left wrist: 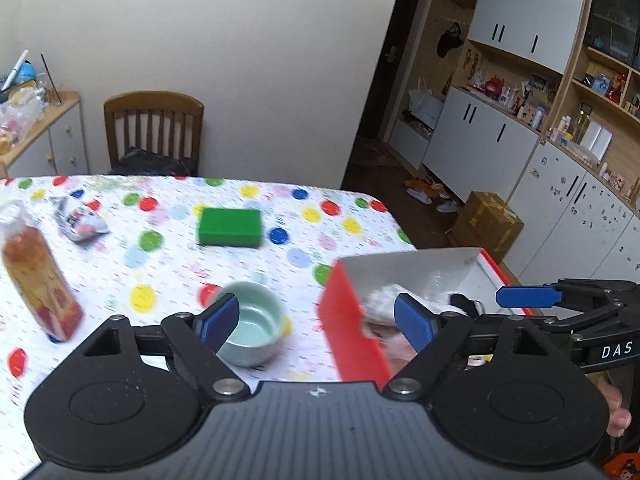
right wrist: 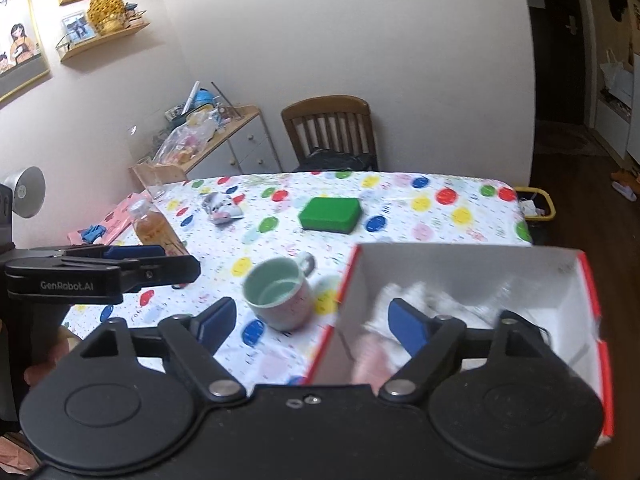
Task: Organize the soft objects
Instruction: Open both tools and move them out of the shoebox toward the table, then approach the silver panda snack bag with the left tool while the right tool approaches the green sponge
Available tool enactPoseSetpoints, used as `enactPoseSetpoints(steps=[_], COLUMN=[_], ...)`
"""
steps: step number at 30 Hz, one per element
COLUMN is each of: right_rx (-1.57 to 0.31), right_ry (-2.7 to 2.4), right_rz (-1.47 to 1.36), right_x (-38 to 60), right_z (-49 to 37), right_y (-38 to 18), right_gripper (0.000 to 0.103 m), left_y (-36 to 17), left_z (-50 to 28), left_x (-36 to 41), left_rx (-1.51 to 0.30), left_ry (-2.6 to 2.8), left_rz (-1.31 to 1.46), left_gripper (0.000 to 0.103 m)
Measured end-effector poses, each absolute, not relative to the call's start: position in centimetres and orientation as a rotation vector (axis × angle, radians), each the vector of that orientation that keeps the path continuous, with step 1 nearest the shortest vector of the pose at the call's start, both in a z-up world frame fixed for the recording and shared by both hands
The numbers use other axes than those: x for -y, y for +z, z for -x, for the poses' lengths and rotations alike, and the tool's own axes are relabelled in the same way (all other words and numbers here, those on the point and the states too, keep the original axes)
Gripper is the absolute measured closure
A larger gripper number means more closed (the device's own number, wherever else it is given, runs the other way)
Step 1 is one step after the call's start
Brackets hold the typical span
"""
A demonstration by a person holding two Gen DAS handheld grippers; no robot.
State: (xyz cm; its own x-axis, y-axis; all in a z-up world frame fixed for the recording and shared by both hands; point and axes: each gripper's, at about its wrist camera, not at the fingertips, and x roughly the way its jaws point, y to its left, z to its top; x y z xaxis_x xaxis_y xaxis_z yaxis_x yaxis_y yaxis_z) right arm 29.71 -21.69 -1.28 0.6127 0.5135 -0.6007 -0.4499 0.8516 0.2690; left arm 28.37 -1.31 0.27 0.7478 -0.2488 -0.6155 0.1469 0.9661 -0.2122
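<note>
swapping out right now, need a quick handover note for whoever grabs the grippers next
Left gripper: jaws open, nothing held.
Right gripper: jaws open, nothing held.
Red box stands at the near right edge of the table; white and pink soft items already lie inside.
Green sponge is out in the middle of the table, and a small crumpled grey and white item lies further left; neither is boxed yet.
Mug and bottle are not soft; probably leave them.

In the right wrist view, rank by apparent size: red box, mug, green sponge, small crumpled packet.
1. red box, nearest the camera
2. and 3. mug and green sponge look alike
4. crumpled packet
</note>
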Motion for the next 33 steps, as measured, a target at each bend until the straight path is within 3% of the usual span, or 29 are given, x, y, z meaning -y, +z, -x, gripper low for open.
enactPoseSetpoints(steps=[4,11,25,33], right_rx=[-0.721,-0.703,-0.720,-0.779], right_ry=[0.569,0.590,0.611,0.611], right_rz=[-0.082,-0.034,0.099,0.188], right_x=[18.1,12.3,4.2,2.7], right_z=[-30.7,-33.0,-38.7,-44.4], right_y=[-0.8,0.4,1.1,0.1], right_gripper=[0.011,0.001,0.000,0.000], left_y=[0.9,1.8,4.4,2.2], left_z=[-28.6,-29.7,-35.3,-41.2], left_x=[-2.5,-10.3,-26.1,-30.9], left_rx=[-0.682,-0.676,-0.629,-0.719], left_ry=[-0.208,-0.164,-0.028,-0.063], left_rz=[0.154,0.186,0.149,0.159], left_gripper=[0.016,0.002,0.001,0.001])
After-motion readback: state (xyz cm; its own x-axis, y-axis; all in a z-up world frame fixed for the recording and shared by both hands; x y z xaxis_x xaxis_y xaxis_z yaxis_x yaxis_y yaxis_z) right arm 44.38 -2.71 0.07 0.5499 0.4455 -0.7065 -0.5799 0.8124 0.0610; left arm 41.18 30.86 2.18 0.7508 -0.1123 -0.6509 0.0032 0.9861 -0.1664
